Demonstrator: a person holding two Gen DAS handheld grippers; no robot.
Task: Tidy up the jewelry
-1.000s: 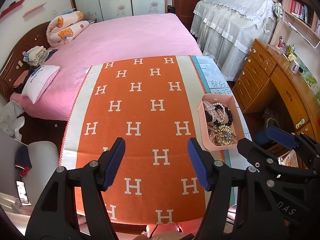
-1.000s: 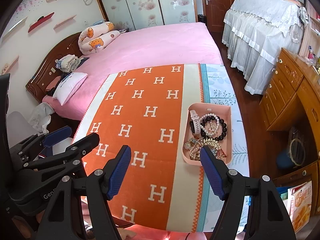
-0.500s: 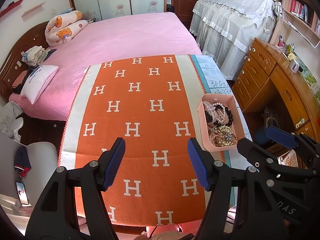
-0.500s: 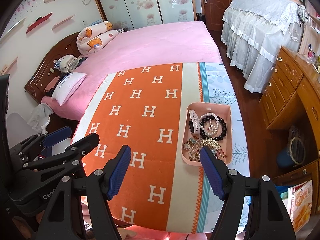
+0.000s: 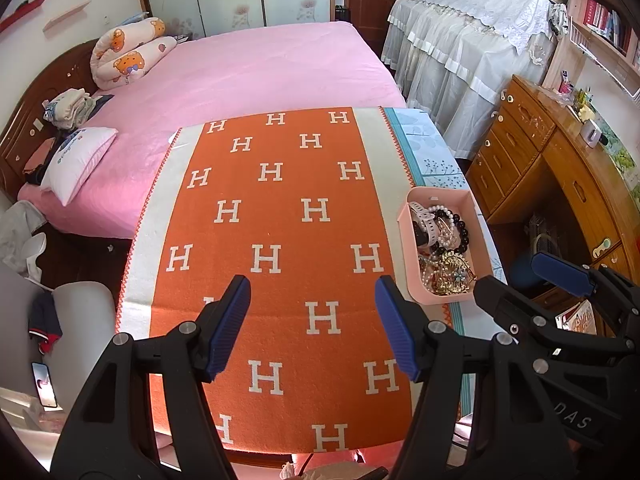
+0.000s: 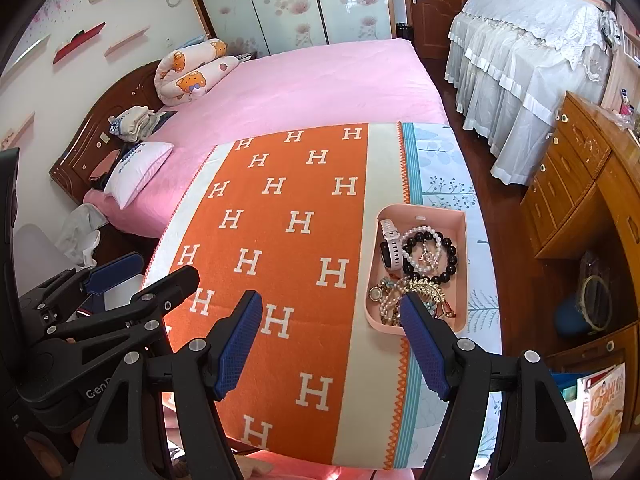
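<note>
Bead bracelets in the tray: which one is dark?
The black bead bracelet, the outer ring of large glossy beads in the pink tray. The white pearl bracelet overlapping it has smaller, pale beads.

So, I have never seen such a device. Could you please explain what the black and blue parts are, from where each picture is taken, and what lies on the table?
There is no robot. A person holds one hand-held gripper in each hand, and each carries a camera looking forward along its two blue-padded fingers. One picture comes from the left hand-held gripper, the other from the right hand-held gripper. Both are open and hold nothing. Below them is a table covered by an orange cloth with white H letters. At its right side stands a pink tray full of jewelry: a white watch, a black bead bracelet, pearls and gold pieces.
</note>
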